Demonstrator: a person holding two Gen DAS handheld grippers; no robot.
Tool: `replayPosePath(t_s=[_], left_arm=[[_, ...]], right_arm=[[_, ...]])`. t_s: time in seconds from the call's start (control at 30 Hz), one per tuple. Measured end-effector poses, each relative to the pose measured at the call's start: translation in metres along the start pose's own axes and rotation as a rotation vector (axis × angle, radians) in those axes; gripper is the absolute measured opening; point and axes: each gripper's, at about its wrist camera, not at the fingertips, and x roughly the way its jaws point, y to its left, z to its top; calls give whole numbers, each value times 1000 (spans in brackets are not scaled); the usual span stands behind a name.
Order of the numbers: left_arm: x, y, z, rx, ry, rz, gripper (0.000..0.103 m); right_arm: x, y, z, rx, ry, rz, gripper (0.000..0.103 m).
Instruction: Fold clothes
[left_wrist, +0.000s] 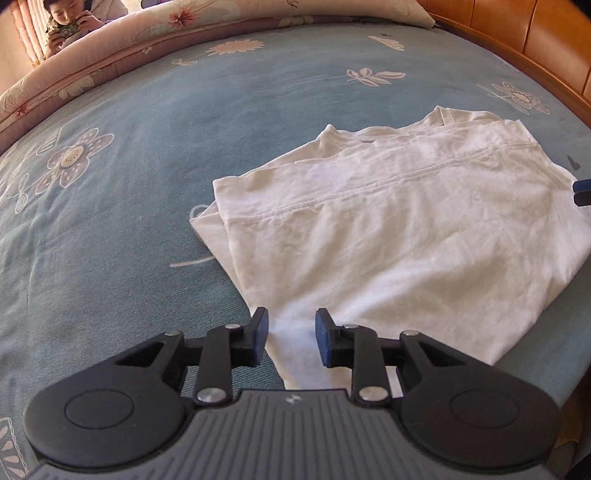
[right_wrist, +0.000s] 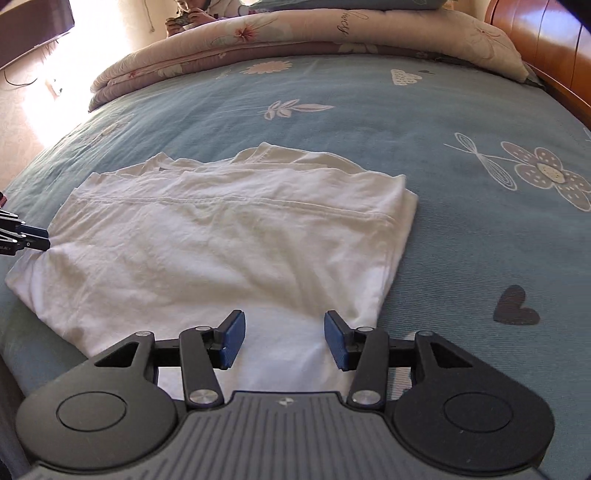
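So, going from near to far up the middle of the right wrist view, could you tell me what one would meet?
right gripper, jaws open → white folded garment → blue flowered bedsheet → rolled floral quilt → a person behind it.

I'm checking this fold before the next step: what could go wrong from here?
1. Both the left gripper and the right gripper stand open over the near edge of the white shirt; closing now could pinch only the top layer and pull the fold apart.
2. The far layers near the collar lie uneven, so another fold may end up lopsided.
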Motion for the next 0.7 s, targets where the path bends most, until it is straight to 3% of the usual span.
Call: replayPosePath(t_s=[0.07, 0.1, 0.2, 0.27, 0.4, 0.47, 0.53, 0.6, 0.7], left_arm=[[-9, -14, 15, -9, -31, -69, 45], [-12, -23, 23, -10, -49, -122, 46], [-5, -52, 42, -29, -32, -276, 58], [5, -64, 39, -28, -1, -299, 60], [25, -55, 9, -122, 100, -240, 59], [17, -42, -6, -162, 83, -253, 60], [10, -32, -10, -199, 115, -219, 59], [0, -28, -8, -209, 110, -176, 61], [-7, -34, 4, -192, 62, -187, 71]], right_arm=[[-14, 4, -2, 18, -27, 11, 57], [-21, 10, -3, 29, -47, 41, 60], [-23, 31, -9, 122, -57, 252, 65], [-16, 41, -18, 164, -35, 327, 65], [-9, 35, -53, 246, 11, 270, 64], [-25, 22, -74, 309, -12, 244, 64], [-43, 11, -89, 351, -39, 193, 64], [-57, 4, -91, 364, -76, 150, 69], [-61, 3, -84, 375, -136, 163, 70]])
